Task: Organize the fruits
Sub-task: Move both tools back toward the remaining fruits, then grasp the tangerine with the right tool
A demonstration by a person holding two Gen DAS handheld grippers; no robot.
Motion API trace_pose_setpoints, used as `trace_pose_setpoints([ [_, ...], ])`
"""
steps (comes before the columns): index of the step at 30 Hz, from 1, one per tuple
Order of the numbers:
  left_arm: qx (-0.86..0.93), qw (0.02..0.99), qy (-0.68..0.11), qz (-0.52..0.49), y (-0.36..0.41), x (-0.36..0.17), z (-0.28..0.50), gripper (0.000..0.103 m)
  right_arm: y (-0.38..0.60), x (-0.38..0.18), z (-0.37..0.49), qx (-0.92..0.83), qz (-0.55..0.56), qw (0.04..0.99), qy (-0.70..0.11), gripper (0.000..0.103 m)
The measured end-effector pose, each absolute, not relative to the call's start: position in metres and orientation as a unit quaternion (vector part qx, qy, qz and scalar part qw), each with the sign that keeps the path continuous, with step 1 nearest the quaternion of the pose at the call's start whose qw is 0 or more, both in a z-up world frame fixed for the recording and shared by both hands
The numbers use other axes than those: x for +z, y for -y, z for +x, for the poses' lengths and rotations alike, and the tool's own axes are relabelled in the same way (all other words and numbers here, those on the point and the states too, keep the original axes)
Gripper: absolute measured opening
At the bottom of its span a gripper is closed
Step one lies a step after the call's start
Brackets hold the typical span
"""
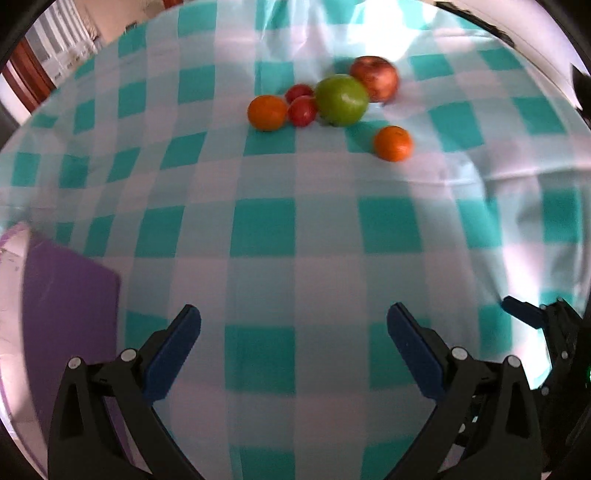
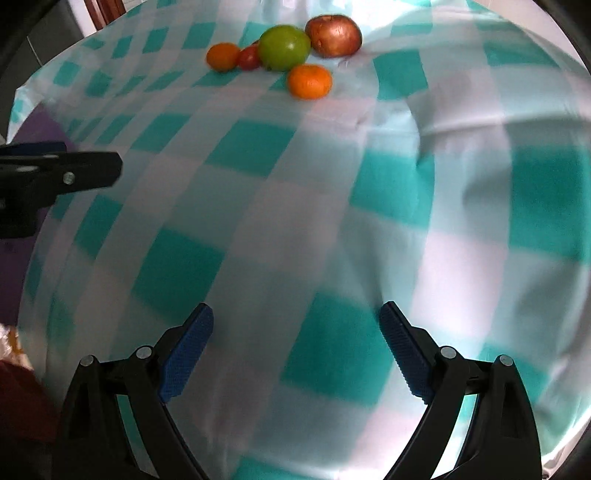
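Observation:
Fruits lie in a cluster at the far side of a teal-and-white checked tablecloth (image 1: 295,236): a green apple (image 1: 341,99), a red apple (image 1: 375,78) behind it, two small red fruits (image 1: 302,110), an orange (image 1: 266,112) at the left and a second orange (image 1: 392,143) apart at the front right. In the right wrist view the green apple (image 2: 283,47), red apple (image 2: 333,35) and nearer orange (image 2: 309,81) show far ahead. My left gripper (image 1: 293,317) is open and empty, well short of the fruits. My right gripper (image 2: 297,317) is open and empty too.
A purple board or tray (image 1: 70,306) lies at the left near my left gripper, with a pale rim beside it. The right gripper's fingers (image 1: 524,314) show at the right edge of the left wrist view. The cloth has wrinkles at the right (image 2: 424,125).

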State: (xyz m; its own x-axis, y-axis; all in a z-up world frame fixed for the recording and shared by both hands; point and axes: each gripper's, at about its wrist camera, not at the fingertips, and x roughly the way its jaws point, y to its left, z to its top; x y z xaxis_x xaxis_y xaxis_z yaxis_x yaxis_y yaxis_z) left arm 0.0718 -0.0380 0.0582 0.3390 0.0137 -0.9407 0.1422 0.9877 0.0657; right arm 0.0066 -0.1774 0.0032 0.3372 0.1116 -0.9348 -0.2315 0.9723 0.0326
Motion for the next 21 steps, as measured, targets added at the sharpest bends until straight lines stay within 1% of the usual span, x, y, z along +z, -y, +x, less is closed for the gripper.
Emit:
trace_pose_setpoints([
  [4,-0.023,0.809,-0.585,0.040,0.019,0.038,0.102,0.101,0.165,0.002,0.039,0.095,-0.052,0.833,-0.542,0.089],
  [7,-0.007,0.815,-0.579,0.021,0.004,0.028,0.116,0.101,0.156,0.002,0.062,0.090,-0.059,0.842,-0.528,0.089],
  [12,0.001,0.823,-0.567,0.020,-0.012,0.014,0.133,0.101,0.153,0.000,0.101,0.074,-0.038,0.854,-0.514,0.089],
  [18,0.007,0.838,-0.546,0.016,-0.032,0.011,0.146,0.101,0.149,-0.003,0.141,0.069,-0.025,0.869,-0.490,0.090],
  [21,0.011,0.842,-0.539,0.015,-0.040,0.011,0.149,0.101,0.146,-0.003,0.157,0.068,-0.025,0.870,-0.487,0.088],
])
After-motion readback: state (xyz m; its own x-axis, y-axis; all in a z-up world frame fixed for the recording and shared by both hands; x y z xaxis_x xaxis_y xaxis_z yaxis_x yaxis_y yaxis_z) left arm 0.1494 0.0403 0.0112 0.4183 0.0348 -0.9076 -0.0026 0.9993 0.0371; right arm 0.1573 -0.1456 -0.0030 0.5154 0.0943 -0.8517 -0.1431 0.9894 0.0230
